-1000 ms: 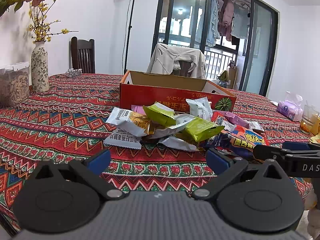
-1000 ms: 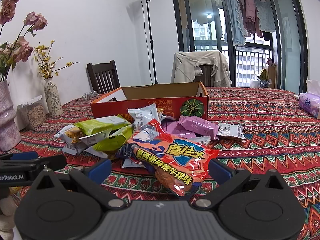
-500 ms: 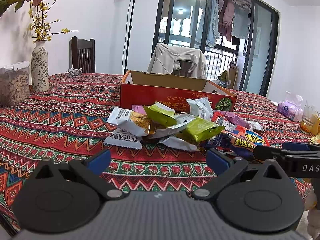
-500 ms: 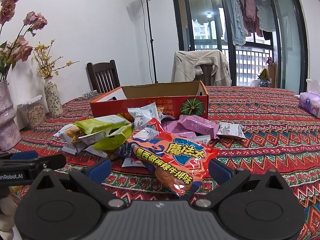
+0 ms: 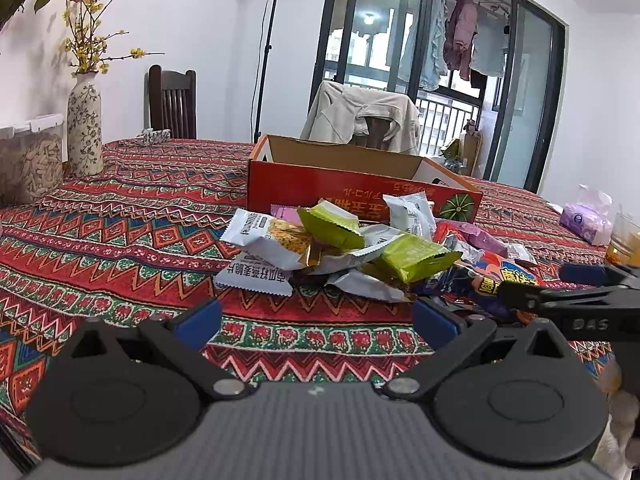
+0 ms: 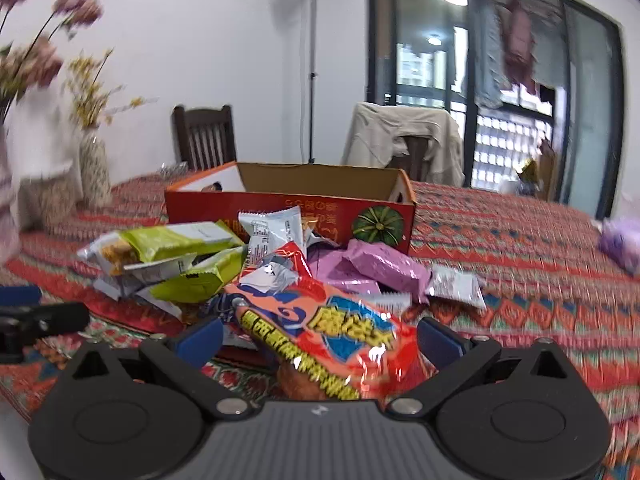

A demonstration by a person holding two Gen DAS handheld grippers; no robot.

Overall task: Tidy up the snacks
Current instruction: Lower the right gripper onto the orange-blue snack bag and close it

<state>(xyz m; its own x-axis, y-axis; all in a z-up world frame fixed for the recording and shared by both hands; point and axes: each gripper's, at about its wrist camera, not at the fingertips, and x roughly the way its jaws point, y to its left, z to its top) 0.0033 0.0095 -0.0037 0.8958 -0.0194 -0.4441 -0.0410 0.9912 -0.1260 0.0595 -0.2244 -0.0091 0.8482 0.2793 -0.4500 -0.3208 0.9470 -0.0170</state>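
Note:
A heap of snack packets lies on the patterned tablecloth in front of an open red cardboard box (image 5: 360,192), also in the right wrist view (image 6: 288,208). The heap holds green packets (image 5: 416,258), white packets (image 5: 256,276) and pink packets (image 6: 380,266). A large orange-red packet (image 6: 336,332) lies between the open jaws of my right gripper (image 6: 318,338), close to the camera. My left gripper (image 5: 316,320) is open and empty, just short of the heap. The right gripper's finger (image 5: 560,300) shows at the right of the left wrist view.
A patterned vase (image 5: 84,128) and a clear storage tub (image 5: 28,156) stand at the table's left. A tissue pack (image 5: 586,220) and a glass (image 5: 624,240) sit at the right. Chairs stand behind the table, one draped with a jacket (image 5: 360,116).
My right gripper has moved forward and up towards the heap, so the orange-red packet now sits between its jaws. The right view is blurred. The left gripper has not moved.

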